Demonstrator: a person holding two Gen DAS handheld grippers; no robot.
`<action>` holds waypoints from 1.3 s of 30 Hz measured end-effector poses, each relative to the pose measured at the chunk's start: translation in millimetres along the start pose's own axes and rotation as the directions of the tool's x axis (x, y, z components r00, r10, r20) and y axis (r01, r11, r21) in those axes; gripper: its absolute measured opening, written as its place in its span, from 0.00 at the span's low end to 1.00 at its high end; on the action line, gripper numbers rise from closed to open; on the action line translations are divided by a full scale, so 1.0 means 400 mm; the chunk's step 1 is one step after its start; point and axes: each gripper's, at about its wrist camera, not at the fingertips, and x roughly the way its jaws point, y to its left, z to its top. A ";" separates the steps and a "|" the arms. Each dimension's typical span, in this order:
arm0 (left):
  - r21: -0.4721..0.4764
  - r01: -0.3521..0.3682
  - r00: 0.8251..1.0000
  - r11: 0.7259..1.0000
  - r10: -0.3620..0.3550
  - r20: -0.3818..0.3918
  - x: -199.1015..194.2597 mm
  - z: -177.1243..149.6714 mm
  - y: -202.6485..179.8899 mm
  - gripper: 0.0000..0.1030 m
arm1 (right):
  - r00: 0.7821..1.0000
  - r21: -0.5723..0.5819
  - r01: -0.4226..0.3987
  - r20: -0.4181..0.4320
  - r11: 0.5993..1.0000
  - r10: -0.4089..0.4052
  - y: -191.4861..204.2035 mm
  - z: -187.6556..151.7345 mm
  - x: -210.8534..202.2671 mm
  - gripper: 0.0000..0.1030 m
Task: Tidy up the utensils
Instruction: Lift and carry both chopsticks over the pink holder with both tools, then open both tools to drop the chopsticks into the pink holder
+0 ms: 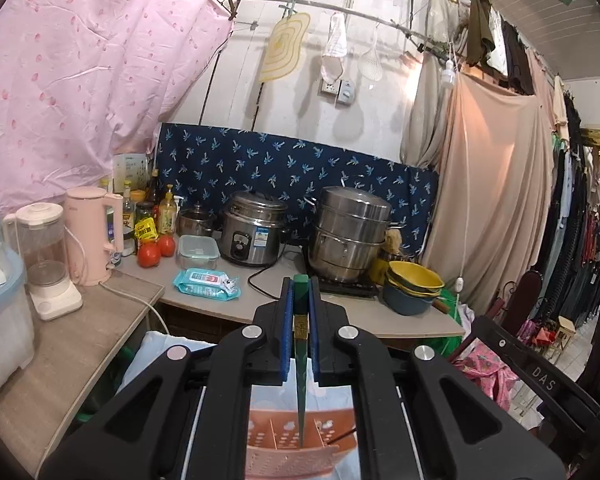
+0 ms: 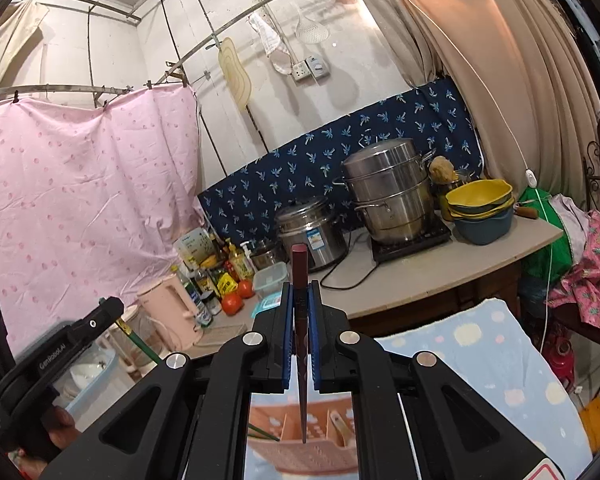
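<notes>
**Two chopsticks held above the pink holder**

On the left, the left gripper [image 1: 300, 292] is clamping a green chopstick [image 1: 301, 360] between its blue pads, thick end pointing away and thin tip hanging down toward the pink utensil holder [image 1: 300, 440]. The holder is sitting on a pale blue spotted cloth [image 2: 479, 344], just in front of the near edge of the table [image 1: 228, 300], and is divided into slots by upright partitions. The green tip is hanging over one of the middle slots, though I cannot tell whether it is touching the holder.

On the right, the right gripper [image 2: 301, 300] is closed in the same way on a dark red chopstick [image 2: 301, 344], its tip likewise pointing down at the holder. In the right wrist view another green stick and a pale wooden handle are already lying in the slots, so some sorting looks done.

Judging by that, the task is partway along: both chopsticks are gripped and neither is released. What is left is lowering each into its slot and opening the jaws, then collecting any utensils lying out of view.
</notes>
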 end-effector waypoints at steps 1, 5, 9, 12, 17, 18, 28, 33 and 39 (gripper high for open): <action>0.001 -0.010 1.000 1.000 0.010 -0.006 0.022 -0.006 0.003 0.07 | 1.000 0.003 0.001 -0.006 1.000 -0.001 -0.003 -0.002 0.022 0.07; -0.003 -0.029 0.998 1.000 0.029 -0.051 0.081 -0.047 0.023 0.07 | 0.998 0.008 0.005 -0.057 1.000 -0.004 -0.015 -0.036 0.095 0.07; 0.002 -0.052 0.993 0.999 0.052 -0.103 0.123 -0.102 0.044 0.07 | 0.992 -0.005 0.021 -0.124 1.000 -0.021 -0.026 -0.098 0.150 0.07; 0.000 -0.052 0.989 0.999 0.052 -0.135 0.142 -0.131 0.056 0.07 | 0.986 -0.010 0.031 -0.163 0.999 -0.032 -0.034 -0.138 0.178 0.07; 0.015 -0.062 0.983 0.998 0.064 -0.172 0.163 -0.162 0.054 0.07 | 0.977 -0.028 0.043 -0.209 0.999 -0.048 -0.042 -0.185 0.205 0.07; 0.018 -0.064 0.982 0.998 0.067 -0.177 0.165 -0.168 0.054 0.07 | 0.975 -0.028 0.044 -0.215 0.999 -0.050 -0.042 -0.190 0.208 0.07; 0.057 -0.148 0.972 0.987 0.156 -0.174 0.121 -0.198 0.046 0.43 | 0.977 -0.017 0.072 -0.199 0.997 -0.074 -0.047 -0.207 0.153 0.43; 0.079 -0.159 0.965 0.984 0.172 -0.198 0.085 -0.216 0.037 0.43 | 0.976 -0.034 0.072 -0.206 0.997 -0.077 -0.035 -0.230 0.096 0.43; 0.112 -0.168 0.953 0.979 0.191 -0.237 0.030 -0.263 0.027 0.43 | 0.969 -0.075 0.072 -0.230 0.995 -0.087 -0.020 -0.284 0.021 0.43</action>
